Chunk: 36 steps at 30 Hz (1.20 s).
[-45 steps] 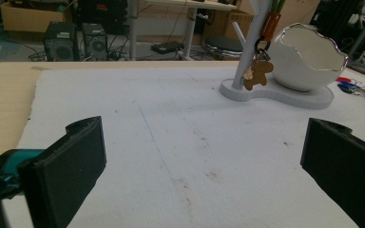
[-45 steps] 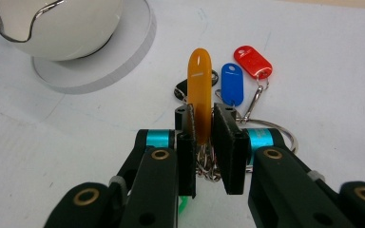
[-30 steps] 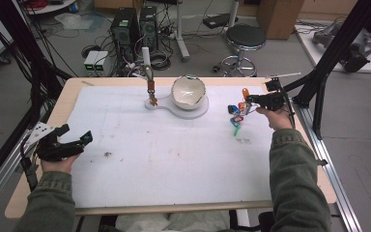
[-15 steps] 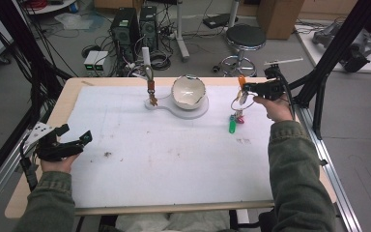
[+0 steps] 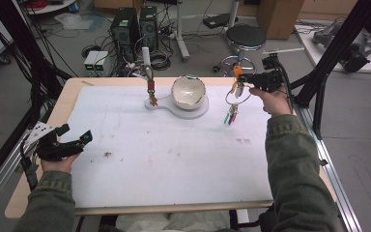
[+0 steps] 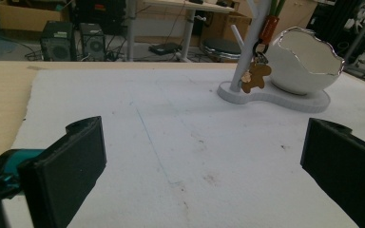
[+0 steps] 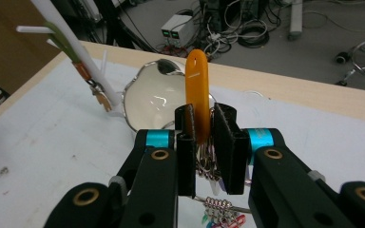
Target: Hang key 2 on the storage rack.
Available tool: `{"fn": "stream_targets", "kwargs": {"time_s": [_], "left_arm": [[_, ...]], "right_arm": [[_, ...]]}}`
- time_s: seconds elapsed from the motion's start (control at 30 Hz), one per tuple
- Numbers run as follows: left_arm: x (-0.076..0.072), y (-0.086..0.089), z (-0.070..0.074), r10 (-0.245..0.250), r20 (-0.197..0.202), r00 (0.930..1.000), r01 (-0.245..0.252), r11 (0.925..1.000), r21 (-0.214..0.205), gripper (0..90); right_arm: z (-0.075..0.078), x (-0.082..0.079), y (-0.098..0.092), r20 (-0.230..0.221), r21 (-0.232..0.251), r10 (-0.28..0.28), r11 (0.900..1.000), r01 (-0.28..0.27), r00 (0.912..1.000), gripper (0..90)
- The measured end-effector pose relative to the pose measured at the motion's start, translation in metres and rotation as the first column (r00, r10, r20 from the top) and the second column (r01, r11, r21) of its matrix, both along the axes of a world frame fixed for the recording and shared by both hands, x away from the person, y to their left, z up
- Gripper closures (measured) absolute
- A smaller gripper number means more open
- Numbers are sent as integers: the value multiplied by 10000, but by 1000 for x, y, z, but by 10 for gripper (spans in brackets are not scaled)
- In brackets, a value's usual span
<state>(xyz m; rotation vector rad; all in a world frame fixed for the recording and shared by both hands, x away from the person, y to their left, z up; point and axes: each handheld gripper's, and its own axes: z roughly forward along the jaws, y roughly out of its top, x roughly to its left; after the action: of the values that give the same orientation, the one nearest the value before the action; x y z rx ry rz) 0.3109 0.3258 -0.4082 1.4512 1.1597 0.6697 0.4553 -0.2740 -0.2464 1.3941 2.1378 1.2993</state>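
My right gripper (image 5: 240, 80) is shut on an orange tag (image 7: 197, 90) that sticks up between its jaws. From the tag a wire ring (image 5: 237, 96) hangs with a bunch of coloured keys (image 5: 230, 116) dangling over the white mat, just right of the white eggshell-shaped bowl (image 5: 188, 91). The bowl sits on a white base (image 5: 160, 104) with a branched post (image 5: 147, 60). A brown gingerbread charm (image 6: 255, 78) hangs on that post. At the mat's left edge my left gripper (image 5: 76, 133) stays low, jaws wide open and nothing between them.
A white mat (image 5: 174, 154) covers most of the wooden table (image 5: 67, 94). Behind the table, on the floor, are computer cases (image 5: 133, 24), cables and a black stool (image 5: 245, 36). Black frame posts (image 5: 328, 58) rise on the right.
The right gripper has risen and shifted back and left toward the bowl, lifting the tag so that the ring and keys hang below it. The left gripper has not moved.
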Motion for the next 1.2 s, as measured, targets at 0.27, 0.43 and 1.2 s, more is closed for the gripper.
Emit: {"fn": "stream_targets", "kwargs": {"time_s": [0.27,0.43,1.2], "left_arm": [[0,0,0,7,12,10000,-7,10000,11,17],[0,0,0,1,19,10000,-1,10000,24,17],[0,-1,0,-45,14,10000,45,9999,90,17]], "right_arm": [[13,-2,18,158,211,350,9992,-353,9993,797],[22,-3,33,311,292,551,9980,-560,9980,797],[47,3,92,549,524,1394,9884,-1422,9887,797]]}}
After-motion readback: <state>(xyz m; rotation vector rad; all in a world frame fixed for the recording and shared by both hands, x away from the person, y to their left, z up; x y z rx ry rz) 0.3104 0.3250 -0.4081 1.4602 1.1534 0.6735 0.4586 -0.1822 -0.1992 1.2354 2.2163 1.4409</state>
